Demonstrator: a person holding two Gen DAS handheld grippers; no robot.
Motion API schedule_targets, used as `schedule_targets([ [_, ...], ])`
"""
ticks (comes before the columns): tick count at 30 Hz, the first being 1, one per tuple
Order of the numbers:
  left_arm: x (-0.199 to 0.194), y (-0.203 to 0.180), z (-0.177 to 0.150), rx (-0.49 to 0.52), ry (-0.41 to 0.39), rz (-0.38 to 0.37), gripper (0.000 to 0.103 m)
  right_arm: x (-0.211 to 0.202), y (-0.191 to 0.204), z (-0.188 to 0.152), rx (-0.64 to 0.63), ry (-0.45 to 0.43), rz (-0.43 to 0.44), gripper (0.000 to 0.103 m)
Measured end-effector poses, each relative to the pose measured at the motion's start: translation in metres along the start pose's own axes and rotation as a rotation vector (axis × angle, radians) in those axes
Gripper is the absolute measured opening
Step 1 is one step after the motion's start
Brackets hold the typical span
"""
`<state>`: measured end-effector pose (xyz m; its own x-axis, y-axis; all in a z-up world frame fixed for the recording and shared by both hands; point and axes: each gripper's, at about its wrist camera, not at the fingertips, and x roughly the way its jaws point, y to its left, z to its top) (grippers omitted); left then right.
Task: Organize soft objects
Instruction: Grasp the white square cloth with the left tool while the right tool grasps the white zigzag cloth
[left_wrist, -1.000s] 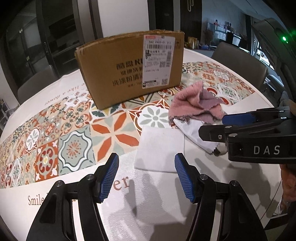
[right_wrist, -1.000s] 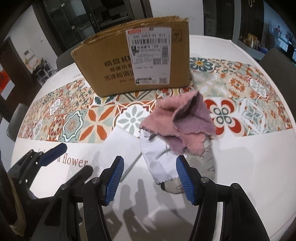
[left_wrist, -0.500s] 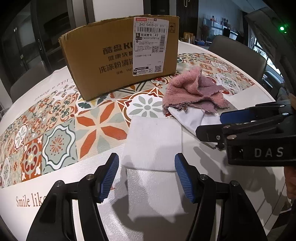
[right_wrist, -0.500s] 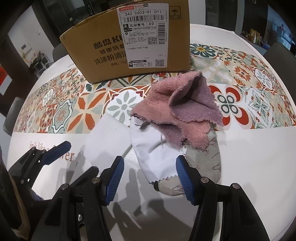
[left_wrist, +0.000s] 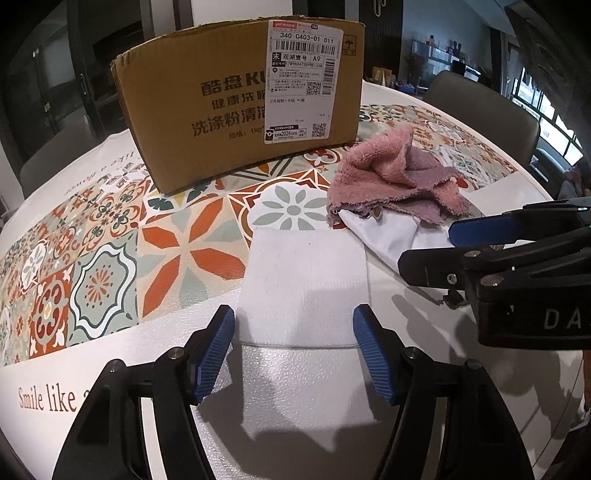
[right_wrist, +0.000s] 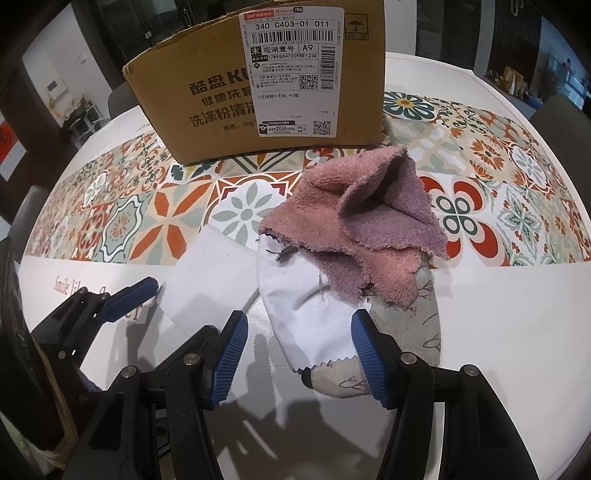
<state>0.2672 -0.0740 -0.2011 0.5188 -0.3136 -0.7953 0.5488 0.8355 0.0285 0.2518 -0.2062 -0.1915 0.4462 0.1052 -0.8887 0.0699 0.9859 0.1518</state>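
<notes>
Grey printed cloth (right_wrist: 413, 332), right-wrist view only

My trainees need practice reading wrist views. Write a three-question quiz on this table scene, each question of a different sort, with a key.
1. True or false: the left gripper is clamped on the white cloth.
2. Which lies on top of the pile: (a) pink towel, (b) white printed cloth, (c) grey patterned cloth?
3. What stands behind the cloths?

Key: 1 false, its jaws straddle the cloth's near edge, just opened wider; 2 a; 3 the cardboard box.
</notes>
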Motion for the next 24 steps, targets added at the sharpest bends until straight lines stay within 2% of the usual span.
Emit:
schedule_targets([
  [3, -0.001, 0.000, -0.002, -0.008, -0.007, -0.014, 0.061, -0.001, 0.001, 0.000, -0.004, -0.001, 0.004, 0.060],
  [8, -0.003, -0.007, -0.003, 0.007, -0.013, -0.053, 0.040, -0.002, 0.003, 0.000, -0.014, -0.005, 0.017, 0.060],
  [9, -0.004, -0.008, -0.003, 0.010, -0.013, -0.058, 0.031, -0.002, 0.003, 0.000, -0.014, -0.005, 0.017, 0.060],
  [10, -0.004, -0.008, -0.003, 0.010, -0.013, -0.056, 0.018, -0.001, 0.003, 0.001, -0.014, -0.006, 0.016, 0.060],
  [12, -0.004, -0.007, -0.001, 0.000, -0.002, -0.063, 0.009, -0.001, 0.002, 0.001, -0.011, -0.006, 0.014, 0.060],
  [17, -0.008, 0.009, 0.000, -0.067, 0.011, -0.070, 0.007, -0.002, 0.001, 0.002, -0.003, -0.006, 0.013, 0.060],
  [24, -0.027, 0.021, 0.003, -0.098, -0.036, -0.037, 0.007, 0.002, 0.011, 0.003, -0.032, -0.006, 0.029, 0.057],
])
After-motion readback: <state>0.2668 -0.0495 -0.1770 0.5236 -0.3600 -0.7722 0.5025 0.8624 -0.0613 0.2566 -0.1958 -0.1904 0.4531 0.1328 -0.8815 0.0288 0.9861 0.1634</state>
